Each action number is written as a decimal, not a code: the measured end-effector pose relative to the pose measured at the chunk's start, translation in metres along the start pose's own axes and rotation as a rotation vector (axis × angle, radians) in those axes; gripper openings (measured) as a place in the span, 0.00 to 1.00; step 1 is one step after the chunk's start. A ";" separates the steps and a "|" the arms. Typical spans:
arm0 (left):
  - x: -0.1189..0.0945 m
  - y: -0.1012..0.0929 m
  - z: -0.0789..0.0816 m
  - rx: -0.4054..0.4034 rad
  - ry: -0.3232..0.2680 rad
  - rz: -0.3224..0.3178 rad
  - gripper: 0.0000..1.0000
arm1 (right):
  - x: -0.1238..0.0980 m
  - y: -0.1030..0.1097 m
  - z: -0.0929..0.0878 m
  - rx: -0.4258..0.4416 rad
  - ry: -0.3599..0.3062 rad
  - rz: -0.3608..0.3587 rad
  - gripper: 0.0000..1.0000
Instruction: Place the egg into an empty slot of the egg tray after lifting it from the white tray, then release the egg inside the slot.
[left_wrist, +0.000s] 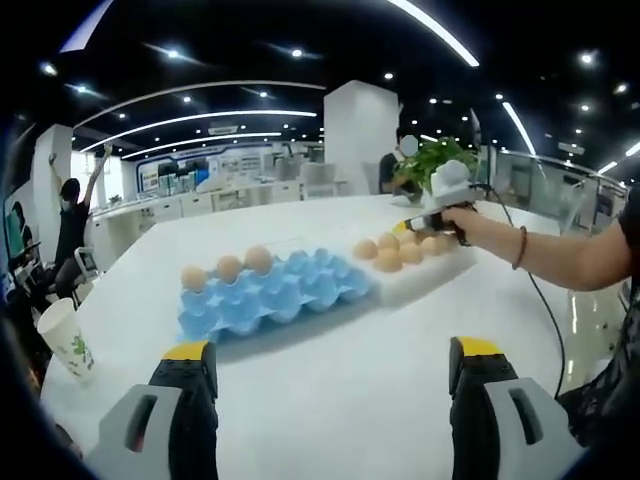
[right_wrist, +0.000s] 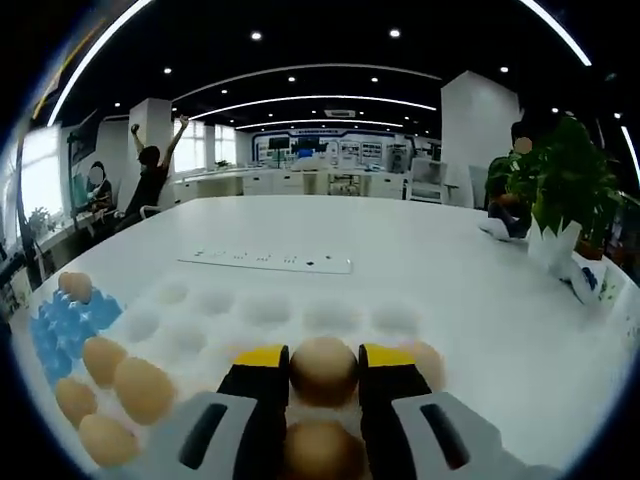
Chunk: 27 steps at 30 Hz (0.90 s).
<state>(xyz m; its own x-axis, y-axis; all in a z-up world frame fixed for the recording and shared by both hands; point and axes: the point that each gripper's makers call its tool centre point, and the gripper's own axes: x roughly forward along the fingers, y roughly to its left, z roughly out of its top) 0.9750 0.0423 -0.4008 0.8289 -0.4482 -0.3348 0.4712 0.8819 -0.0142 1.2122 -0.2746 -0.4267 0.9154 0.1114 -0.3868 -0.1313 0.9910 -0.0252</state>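
Left gripper view: looks across the white table (left_wrist: 330, 400) at the blue egg tray (left_wrist: 272, 295), the landmark here. Left gripper (left_wrist: 335, 385) low and near, well short of the egg tray, jaws spread wide with bare tabletop between them, holding nothing. 3 brown eggs (left_wrist: 228, 268) seated along the egg tray's far row toward its left end; remaining slots bare blue. White tray (left_wrist: 425, 265) butted against the egg tray's right end, several eggs clustered on it. Right gripper (left_wrist: 440, 218) over that cluster, carried by a hand (left_wrist: 478, 222) on a bare forearm with a wrist band. Paper cup (left_wrist: 68, 340) left of the egg tray, near the table edge. Potted plant (left_wrist: 432, 160) beyond the white tray.

Right gripper view: close over the white tray (right_wrist: 270, 310), rows of shallow round dimples plain here, not made out from the other camera. Right gripper (right_wrist: 323, 372) with its yellow-tipped jaws either side of 1 egg (right_wrist: 323, 368), tight against both flanks; egg seemingly low in its dimple, lifted or not cannot be told. More loose eggs (right_wrist: 120, 385) between that gripped egg and the egg tray (right_wrist: 62, 325), itself a blue corner at far left with 1 egg on it. Power strip (right_wrist: 265, 262) flat on the table (right_wrist: 460, 290) past the white tray. Plant in white pot (right_wrist: 555, 200) far right. Person with raised arms (right_wrist: 150, 170) in the background.
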 end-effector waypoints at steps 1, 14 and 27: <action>-0.001 0.000 0.000 0.000 0.000 0.001 0.98 | 0.000 0.000 0.000 0.000 -0.001 0.000 0.28; -0.006 0.003 0.002 0.003 -0.006 0.016 0.98 | -0.002 -0.001 0.004 -0.041 -0.047 -0.021 0.28; -0.009 0.002 0.003 0.005 -0.008 0.028 0.98 | -0.014 -0.003 0.028 -0.041 -0.154 -0.032 0.28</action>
<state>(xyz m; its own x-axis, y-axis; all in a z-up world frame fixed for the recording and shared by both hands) 0.9694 0.0482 -0.3951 0.8442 -0.4244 -0.3274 0.4493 0.8934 0.0003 1.2102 -0.2771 -0.3955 0.9665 0.0931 -0.2394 -0.1139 0.9907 -0.0744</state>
